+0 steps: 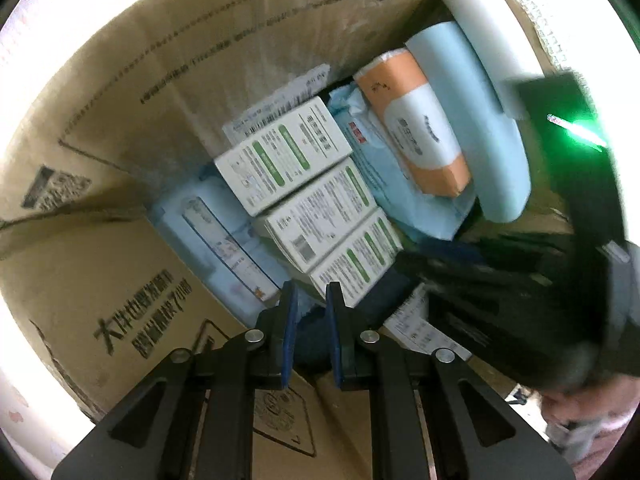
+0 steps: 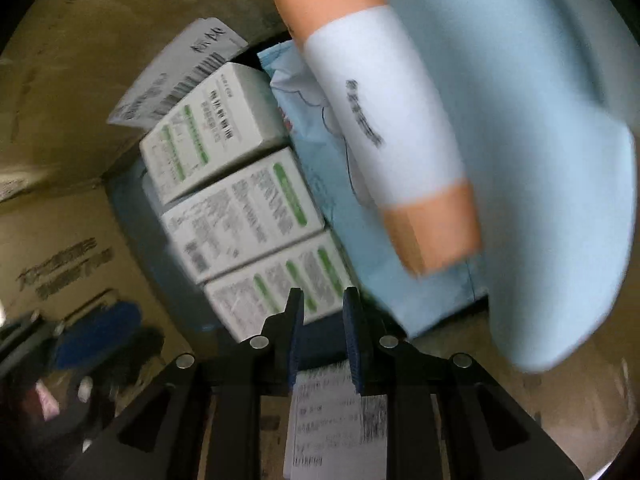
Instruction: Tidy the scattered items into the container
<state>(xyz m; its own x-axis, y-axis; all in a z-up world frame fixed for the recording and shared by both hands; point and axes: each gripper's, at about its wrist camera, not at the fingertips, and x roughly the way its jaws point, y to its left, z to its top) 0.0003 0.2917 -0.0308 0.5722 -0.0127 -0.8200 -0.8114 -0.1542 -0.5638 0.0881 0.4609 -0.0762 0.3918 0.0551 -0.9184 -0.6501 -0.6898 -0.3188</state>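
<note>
Hovering empty with jaws slightly parted, both hand-held grippers, left [image 1: 312, 292] and right [image 2: 323, 300], point at green-and-white boxes [image 1: 320, 216] just ahead inside the cardboard box [image 1: 120, 128].

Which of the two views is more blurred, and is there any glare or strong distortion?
Right wrist view: more blurred, text on the white boxes and orange pack is smeared. Left wrist view: sharper on the boxes, with green glare at right and overexposed white edges. Both: fisheye bending of the cardboard box walls.
</note>
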